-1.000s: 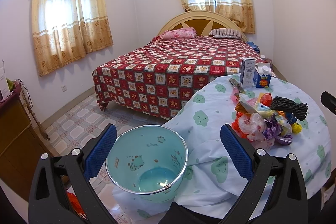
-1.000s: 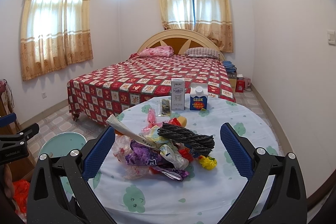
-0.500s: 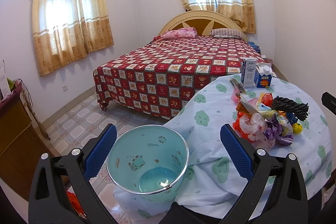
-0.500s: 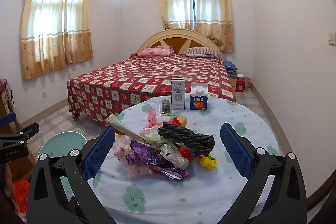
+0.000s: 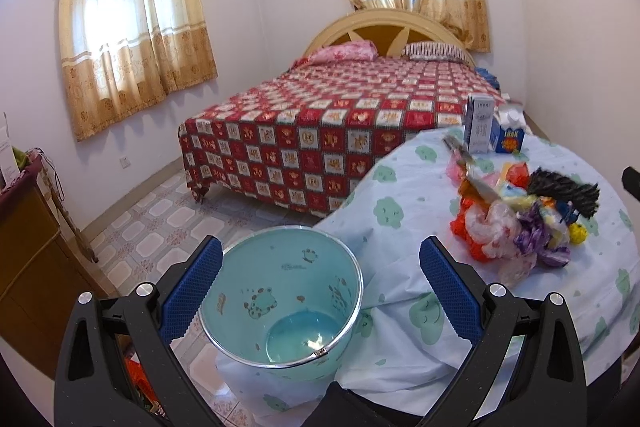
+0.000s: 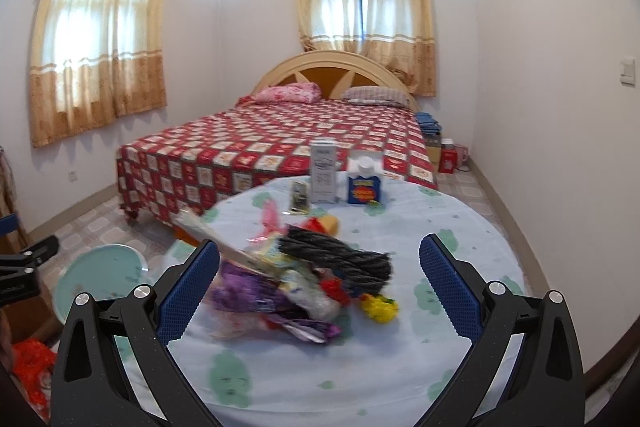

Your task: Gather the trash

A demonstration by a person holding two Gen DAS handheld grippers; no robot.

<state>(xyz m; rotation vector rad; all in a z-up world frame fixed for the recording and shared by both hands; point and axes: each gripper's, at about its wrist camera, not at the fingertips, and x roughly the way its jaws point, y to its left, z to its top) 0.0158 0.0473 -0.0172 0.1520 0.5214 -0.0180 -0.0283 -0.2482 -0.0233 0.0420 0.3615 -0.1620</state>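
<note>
A heap of trash [image 6: 304,283] lies on the round table [image 6: 460,235]: coloured wrappers, plastic bags, a dark twisted rope [image 6: 340,259] and a yellow scrap [image 6: 378,307]. My right gripper [image 6: 320,283] stands open, its blue pads on either side of the heap and a little nearer than it. In the left wrist view the same heap [image 5: 520,219] is at the right. My left gripper [image 5: 320,283] is open above the pale blue bin [image 5: 280,299], which stands on the floor by the table's edge with nothing visible inside.
A white carton [image 6: 324,171] and a blue carton [image 6: 364,183] stand at the table's far edge, a dark sachet [image 6: 300,193] beside them. Beyond is a bed [image 6: 280,143] with a red patterned cover. A wooden cabinet [image 5: 28,259] stands at the left.
My right gripper has moved forward and down toward the heap, which now looks larger and blurred. The left gripper has hardly shifted over the bin.
</note>
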